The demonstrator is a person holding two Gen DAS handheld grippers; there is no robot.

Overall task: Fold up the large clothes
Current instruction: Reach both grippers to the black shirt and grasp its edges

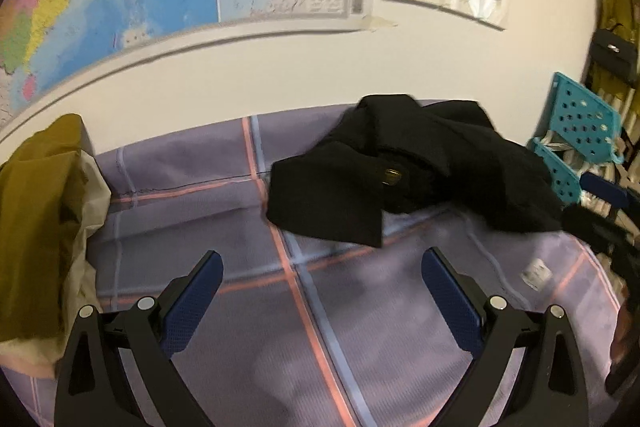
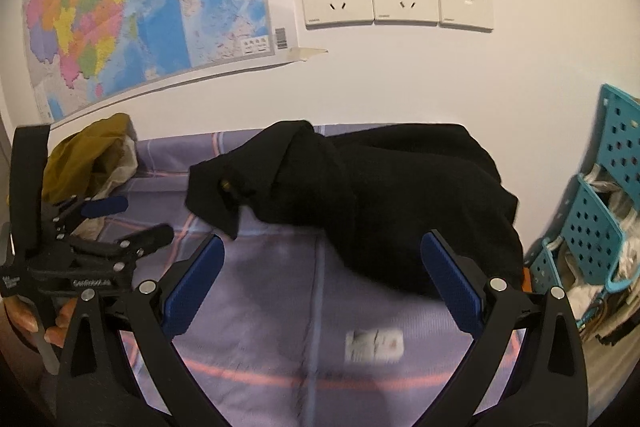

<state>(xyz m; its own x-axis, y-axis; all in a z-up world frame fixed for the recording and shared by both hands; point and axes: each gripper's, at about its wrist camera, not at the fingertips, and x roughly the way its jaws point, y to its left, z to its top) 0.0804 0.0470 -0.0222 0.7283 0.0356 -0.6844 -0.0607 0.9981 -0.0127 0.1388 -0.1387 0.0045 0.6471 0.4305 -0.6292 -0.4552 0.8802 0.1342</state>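
Lying crumpled on purple plaid sheet [image 1: 360, 327]: black garment [image 1: 400, 183] (brass button showing); left gripper [image 1: 322, 263] and right gripper [image 2: 322, 247] spread wide, holding nothing.

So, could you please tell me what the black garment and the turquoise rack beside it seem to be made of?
The black garment looks like soft, matte woven cloth: it slumps in folds, shows no sheen, and carries a small brassy button; the exact fibre is unclear. The turquoise rack looks like moulded plastic: rigid, smooth and punched with even holes.

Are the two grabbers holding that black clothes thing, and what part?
Nothing is held. The left gripper and right gripper are both open over the bedsheet, and the black garment lies crumpled ahead of them, untouched.
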